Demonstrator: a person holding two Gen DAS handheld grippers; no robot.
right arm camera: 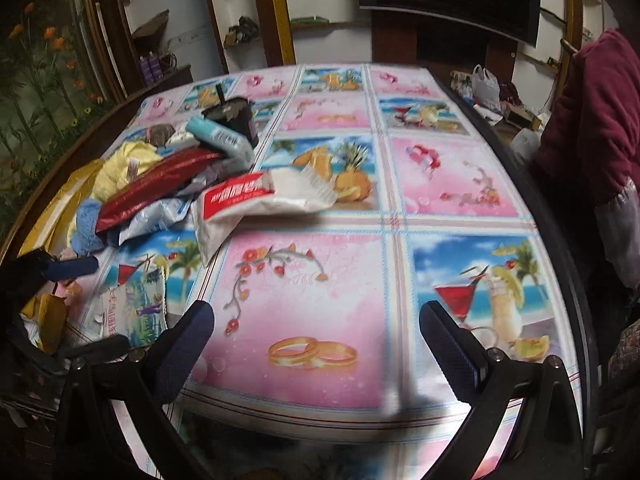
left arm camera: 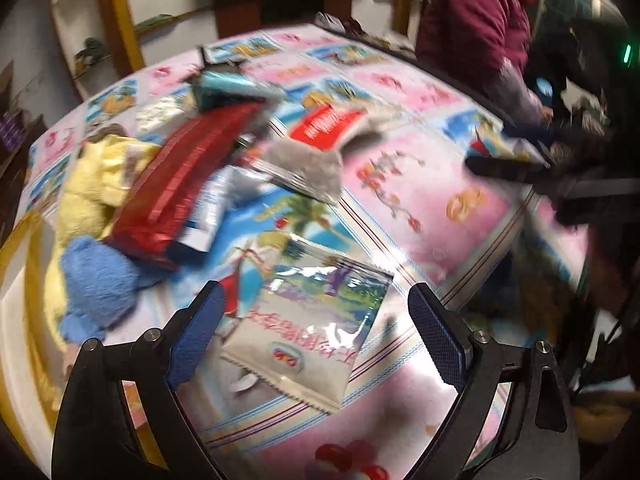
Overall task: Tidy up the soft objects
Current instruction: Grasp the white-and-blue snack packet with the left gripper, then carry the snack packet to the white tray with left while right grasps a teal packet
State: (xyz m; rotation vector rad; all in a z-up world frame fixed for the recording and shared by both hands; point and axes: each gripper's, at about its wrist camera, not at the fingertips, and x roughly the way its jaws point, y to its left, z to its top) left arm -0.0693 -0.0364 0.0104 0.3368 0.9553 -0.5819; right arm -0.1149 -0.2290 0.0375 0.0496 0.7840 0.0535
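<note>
Left wrist: snack pile (left arm camera: 192, 176) beyond pouch (left arm camera: 308, 320).

A bench (right arm camera: 460, 184) under a glossy cloth of pink and tropical picture squares fills the room's middle. Behind it stand white shelves (right arm camera: 320, 20) with yellow-wood posts (right arm camera: 276, 12), a dark cabinet (right arm camera: 448, 0), and a flower mural (right arm camera: 36, 80) at the left.

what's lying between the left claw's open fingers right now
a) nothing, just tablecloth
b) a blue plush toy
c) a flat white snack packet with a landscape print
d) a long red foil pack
c: in the left wrist view the white snack packet lies flat on the tablecloth between the spread fingers of the left claw, not pinched.
</note>
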